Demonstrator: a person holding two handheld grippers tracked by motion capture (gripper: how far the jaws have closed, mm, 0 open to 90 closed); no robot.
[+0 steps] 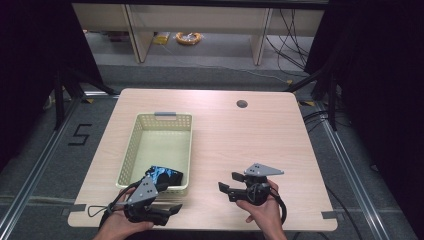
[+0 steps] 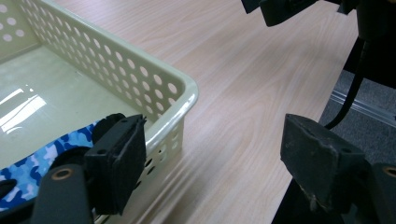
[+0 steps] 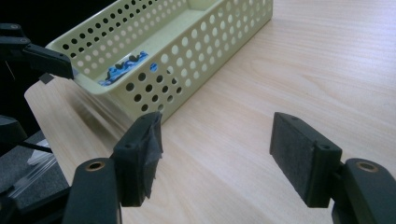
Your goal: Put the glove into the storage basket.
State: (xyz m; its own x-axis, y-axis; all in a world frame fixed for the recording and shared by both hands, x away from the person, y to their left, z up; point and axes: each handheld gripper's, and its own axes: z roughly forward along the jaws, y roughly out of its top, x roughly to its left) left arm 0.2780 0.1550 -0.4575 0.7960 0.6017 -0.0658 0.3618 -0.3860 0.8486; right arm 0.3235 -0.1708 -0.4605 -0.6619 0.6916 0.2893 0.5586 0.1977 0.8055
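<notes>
Both hands come in at the near edge of the table point(image 1: 250, 135), each holding a gripper. On the left, the left gripper point(image 1: 176, 208) lies low over the near-left part of the table, its jaws pointing right and standing wide apart with nothing between them; in the left gripper view one pad sits just in front of the near right corner of the basket point(image 2: 140, 70), the other out over the table's near edge. On the right, the right gripper point(image 1: 226, 184) points left toward the basket, well apart from it, hovering over bare wood. Its jaws are spread wide too, and nothing lies between them.

A pale yellow plastic basket with holes in its walls stands on the left half of the table, long side running near to far. Inside it, at the near end, lies a blue camouflage cloth point(image 1: 165, 175), bunched against the near wall; through the holes in the right gripper view a strip of the same blue cloth shows. Neither gripper touches the cloth or the basket.

A small round hole point(image 1: 242, 104) sits in the table's far right part.
</notes>
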